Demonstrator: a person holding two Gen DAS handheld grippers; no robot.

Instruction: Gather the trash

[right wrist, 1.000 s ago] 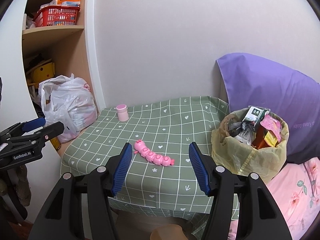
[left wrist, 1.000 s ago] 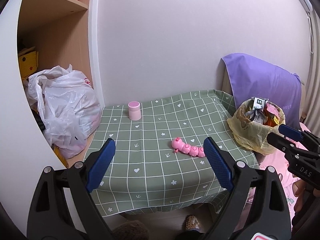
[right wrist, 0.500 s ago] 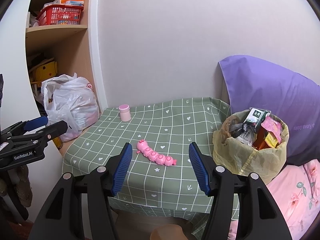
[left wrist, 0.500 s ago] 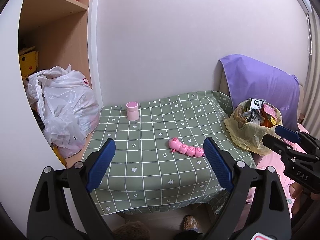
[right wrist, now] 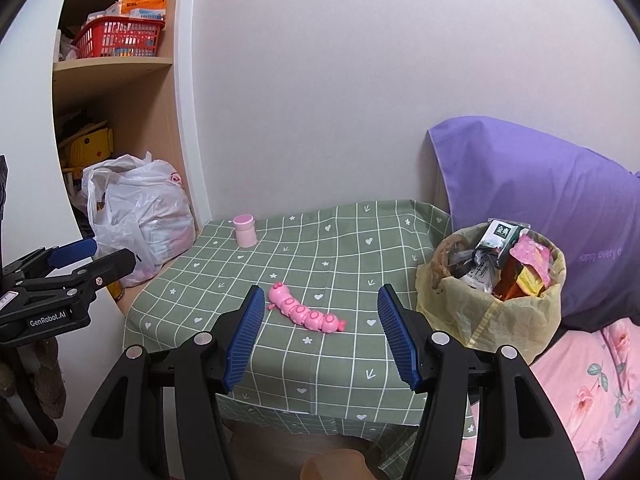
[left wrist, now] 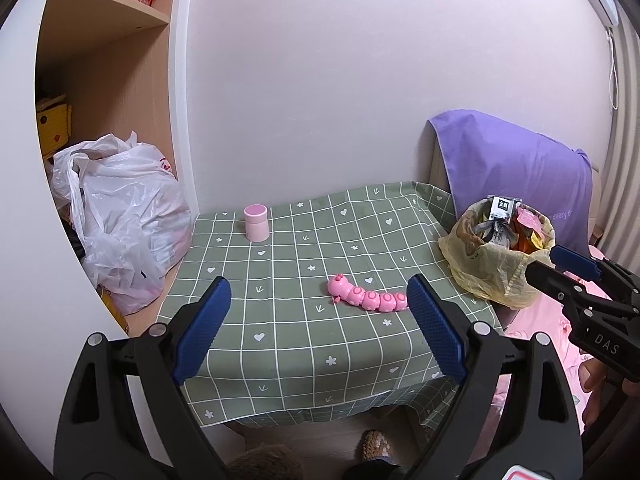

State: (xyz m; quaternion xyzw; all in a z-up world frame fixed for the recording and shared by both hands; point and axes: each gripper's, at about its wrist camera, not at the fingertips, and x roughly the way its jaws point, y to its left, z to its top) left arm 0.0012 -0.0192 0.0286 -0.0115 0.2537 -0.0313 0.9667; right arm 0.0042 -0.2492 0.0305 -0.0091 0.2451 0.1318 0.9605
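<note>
At the far left a stuffed white plastic bag [left wrist: 120, 216] sits in the shelf alcove, off the tabletop [left wrist: 280, 344]; next along, the pink lidded cup [left wrist: 256, 223] stands upright near the back left corner of the green checked cloth, well apart from everything else; toward the front middle lies the pink caterpillar toy [left wrist: 366, 295], its long axis running left to right across the cloth with the head end to the left and a little farther back; at the right edge stands the yellow trash bag [right wrist: 490, 300], open-mouthed and already full of wrappers and a carton, just beside the tabletop's right side. The left hand-held gripper [left wrist: 318, 328] hangs in front of the tabletop, jaws spread wide and empty, with the toy's tail end close in front of its right finger; the right hand-held gripper [right wrist: 320, 336] is likewise released and holding nothing, and the toy lies almost squarely between its fingers, slightly ahead. No loose litter shows on the cloth, so I judge collecting is nearly done; if anything is lifted next, the right hand is better lined up, closing across the toy's narrow width, with the bag on its own side.
</note>
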